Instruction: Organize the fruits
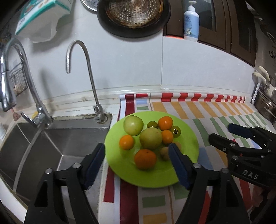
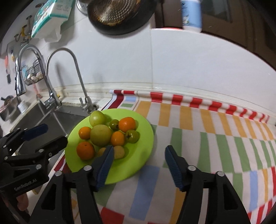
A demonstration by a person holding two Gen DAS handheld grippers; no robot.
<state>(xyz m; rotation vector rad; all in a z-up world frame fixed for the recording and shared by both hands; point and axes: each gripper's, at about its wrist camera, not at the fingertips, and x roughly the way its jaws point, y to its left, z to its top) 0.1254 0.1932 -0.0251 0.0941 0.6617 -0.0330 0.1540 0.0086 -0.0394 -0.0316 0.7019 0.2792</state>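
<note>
Two grippers frame the near edge of the scene, both with fingers spread and nothing between them. The left gripper (image 1: 137,151) hangs over the near left rim of the plate (image 1: 155,179), one ribbed blue pad over the sink side, the other above the plate. The right gripper (image 2: 139,151) straddles the plate's right edge and the cloth (image 2: 207,146).

The plate is round, flat and bright lime green, smooth like plastic. It lies on the striped cloth that covers the surface, just beside the sink (image 1: 57,141). On it sits all the fruit in a loose cluster: four glossy oranges (image 1: 145,158), the biggest nearest; two large pale green round fruits (image 1: 150,140), one in the middle and one at the far left; two small dark green tomato-like fruits (image 1: 175,131) at the far side; and two small tan ones (image 2: 119,151) near the right side, partly hidden by the fingers.

The cloth shows red, orange, green and blue blocks on white. The sink is brushed steel, with two curved chrome taps (image 1: 86,56) behind it. Farther back, against the white wall, hang a perforated metal strainer (image 1: 133,12) in a black pan and a tissue pack (image 1: 43,15); a pump bottle (image 1: 191,24) stands on the ledge.
</note>
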